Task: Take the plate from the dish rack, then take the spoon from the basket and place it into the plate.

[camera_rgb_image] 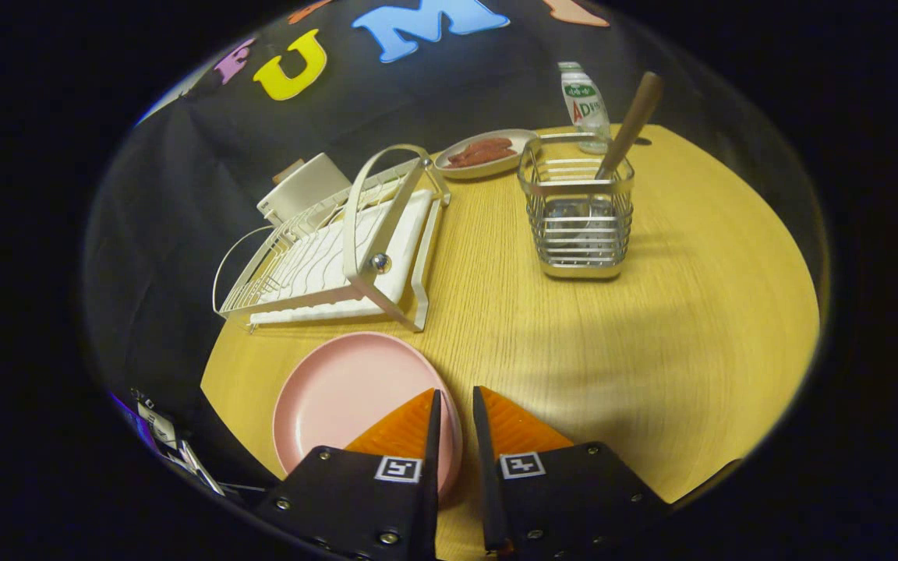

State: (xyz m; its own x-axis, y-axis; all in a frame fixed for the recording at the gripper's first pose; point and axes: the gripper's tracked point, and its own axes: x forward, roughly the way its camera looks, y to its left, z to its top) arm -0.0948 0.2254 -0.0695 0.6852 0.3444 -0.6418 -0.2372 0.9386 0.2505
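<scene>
One step looks done: the round pink plate (348,393) lies flat on the yellow wood-grain worktop (652,335) at lower left of the frame, just in front of the white wire dish rack (332,249), which we see bare of dishes. We judge it was set there to leave a wide, open target for the spoon. Our tongs (453,405) at the bottom centre hold nothing; the fingers stand nearly together with a narrow gap, and one of them overlaps the plate's right rim in this view, though we cannot tell whether it touches.

The wooden-handled spoon (627,132) stands leaning in the square metal wire basket (578,210) at upper right, its handle poking above the rim and easy to pinch. It lies well beyond the tongs and to their right. Behind it are a small dish of reddish food (484,153) and a plastic bottle (585,105).
</scene>
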